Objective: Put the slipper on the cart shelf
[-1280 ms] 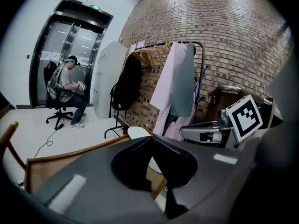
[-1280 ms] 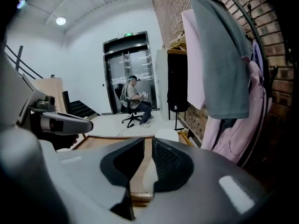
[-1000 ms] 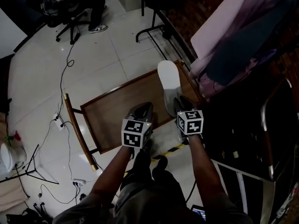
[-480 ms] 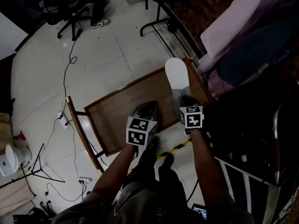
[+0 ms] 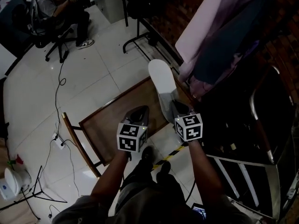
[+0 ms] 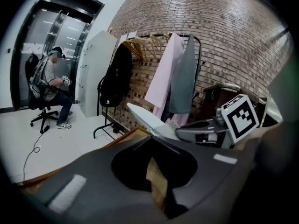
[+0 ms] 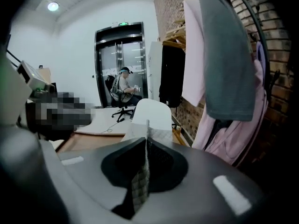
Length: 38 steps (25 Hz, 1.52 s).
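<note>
The white slipper (image 5: pixel 161 78) sticks out over the far right corner of the wooden cart shelf (image 5: pixel 110 125). My right gripper (image 5: pixel 175 107) has it by its grey quilted end. Its jaws are closing and pinch that fabric (image 7: pixel 140 171), with the white sole (image 7: pixel 152 115) rising beyond them. My left gripper (image 5: pixel 138 113) sits at the shelf's near edge. In the left gripper view its jaws (image 6: pixel 156 181) are closed on a tan wooden strip, which looks like the shelf rim. That view also shows the slipper (image 6: pixel 145 118) pointing away to the right.
Pink and grey garments (image 5: pixel 219 36) hang on a rack by the brick wall close to the slipper's right. A dark metal frame (image 5: pixel 261 139) stands at the right. The shelf's gold handle (image 5: pixel 79 143) is at the left. Cables (image 5: pixel 60 92) trail over the floor, and a person sits on a chair (image 5: pixel 56 13) far off.
My right gripper's jaws have closed on the slipper's quilted end, and the slipper now reaches farther past the shelf corner. The left gripper has stayed at the shelf edge.
</note>
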Each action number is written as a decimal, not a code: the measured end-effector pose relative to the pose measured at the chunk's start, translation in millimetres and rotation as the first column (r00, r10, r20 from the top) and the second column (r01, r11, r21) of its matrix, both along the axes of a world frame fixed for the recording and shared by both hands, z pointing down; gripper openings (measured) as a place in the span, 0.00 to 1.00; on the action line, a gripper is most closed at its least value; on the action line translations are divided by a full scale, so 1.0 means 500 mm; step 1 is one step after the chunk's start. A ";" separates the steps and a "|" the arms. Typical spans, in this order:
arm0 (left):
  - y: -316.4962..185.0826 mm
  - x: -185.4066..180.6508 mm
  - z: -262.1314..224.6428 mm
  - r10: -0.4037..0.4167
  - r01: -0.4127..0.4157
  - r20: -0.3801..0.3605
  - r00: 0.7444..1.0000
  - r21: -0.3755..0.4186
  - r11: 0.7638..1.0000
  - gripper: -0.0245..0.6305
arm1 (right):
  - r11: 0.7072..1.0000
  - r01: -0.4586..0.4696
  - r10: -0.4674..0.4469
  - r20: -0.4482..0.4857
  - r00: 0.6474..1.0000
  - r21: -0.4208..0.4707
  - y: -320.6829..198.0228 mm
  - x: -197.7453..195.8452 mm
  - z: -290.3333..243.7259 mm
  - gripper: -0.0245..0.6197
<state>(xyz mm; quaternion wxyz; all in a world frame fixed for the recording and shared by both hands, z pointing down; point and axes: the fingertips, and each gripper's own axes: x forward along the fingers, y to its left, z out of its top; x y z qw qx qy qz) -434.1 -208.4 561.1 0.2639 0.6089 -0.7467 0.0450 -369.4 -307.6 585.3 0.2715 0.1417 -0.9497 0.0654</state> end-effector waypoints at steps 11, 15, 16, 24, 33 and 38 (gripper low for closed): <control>-0.028 0.105 -0.133 0.116 -0.122 0.067 0.991 0.090 0.989 0.05 | 0.996 -0.051 0.040 0.140 0.989 0.075 0.046 0.135 -0.193 0.05; -0.013 0.186 -0.148 0.162 -0.168 0.072 0.984 0.087 0.982 0.05 | 0.994 -0.073 0.058 0.169 0.984 0.084 0.081 0.222 -0.226 0.05; -0.006 0.207 -0.152 0.169 -0.175 0.073 0.983 0.089 0.981 0.05 | 0.993 -0.079 0.063 0.177 0.982 0.085 0.093 0.247 -0.234 0.05; 0.062 0.458 -0.176 0.270 -0.279 0.092 0.958 0.104 0.955 0.05 | 0.981 -0.163 0.141 0.200 0.970 0.102 0.205 0.515 -0.267 0.05; 0.111 0.752 -0.213 0.461 -0.475 0.119 0.879 0.138 0.869 0.05 | 0.932 -0.345 0.321 0.194 0.927 0.109 0.304 0.820 -0.275 0.05; 0.106 0.910 -0.221 0.607 -0.619 0.118 0.786 0.141 0.773 0.05 | 0.867 -0.486 0.464 0.177 0.868 0.109 0.338 0.977 -0.274 0.05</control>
